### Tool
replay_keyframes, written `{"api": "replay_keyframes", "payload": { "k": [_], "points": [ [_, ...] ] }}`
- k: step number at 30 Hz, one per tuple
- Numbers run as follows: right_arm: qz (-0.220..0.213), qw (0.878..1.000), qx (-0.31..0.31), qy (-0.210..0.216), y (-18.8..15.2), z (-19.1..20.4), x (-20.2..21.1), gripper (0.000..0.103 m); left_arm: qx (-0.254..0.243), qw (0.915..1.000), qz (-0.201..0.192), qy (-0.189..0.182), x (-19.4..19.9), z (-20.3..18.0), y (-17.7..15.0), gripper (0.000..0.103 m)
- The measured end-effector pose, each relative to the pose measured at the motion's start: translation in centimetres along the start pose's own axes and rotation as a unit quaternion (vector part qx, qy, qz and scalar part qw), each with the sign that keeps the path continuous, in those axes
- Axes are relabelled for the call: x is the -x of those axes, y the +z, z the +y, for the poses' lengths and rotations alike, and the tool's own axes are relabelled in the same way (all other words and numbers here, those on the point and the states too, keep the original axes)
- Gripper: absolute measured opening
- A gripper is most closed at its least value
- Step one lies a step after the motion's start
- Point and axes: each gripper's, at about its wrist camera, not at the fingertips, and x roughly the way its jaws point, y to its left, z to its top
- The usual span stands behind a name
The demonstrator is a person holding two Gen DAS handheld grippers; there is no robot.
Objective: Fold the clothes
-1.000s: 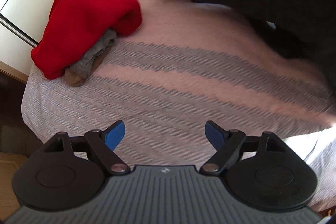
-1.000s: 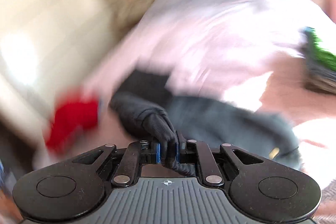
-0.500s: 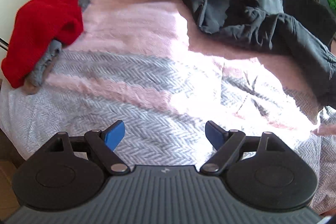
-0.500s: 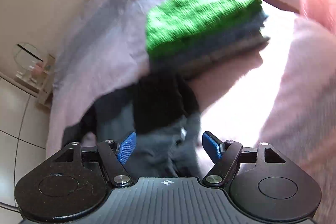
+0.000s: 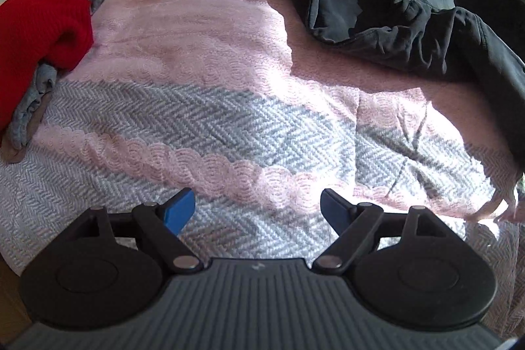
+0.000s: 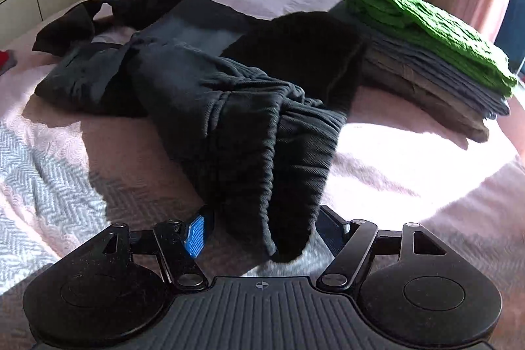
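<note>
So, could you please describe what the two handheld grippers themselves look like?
Both match: the left gripper and right gripper have black linkage arms with silver pivot pins, round black discs either side, a ribbed grey body with a small central mark, and blue jaws, textured on the right gripper. No cables show.

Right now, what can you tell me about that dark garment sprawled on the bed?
The dark garment is charcoal-black, soft ribbed-looking fabric, crumpled and unfolded on the pink bedspread. One wrinkled end reaches between the open right tongs, which have not closed on it. Its far side touches the folded stack.
</note>
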Motion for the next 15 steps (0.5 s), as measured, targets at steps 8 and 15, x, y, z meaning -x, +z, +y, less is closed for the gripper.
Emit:
{"api": "replay_keyframes", "payload": {
  "k": [8, 15],
  "points": [
    [-0.034, 0.937, -0.288, 0.195, 6.5, -6.4, 9.6, 0.011, 0.002, 0.9997, -0.020, 0.012, 1.0, 3.5, 2.7, 0.080],
    [-0.142, 0.821, -0.512, 0.209, 7.9, -16.9, 22.4, 0.011, 0.004, 0.9987, -0.043, 0.028, 3.0, 6.5, 4.8, 0.080]
  ]
}}
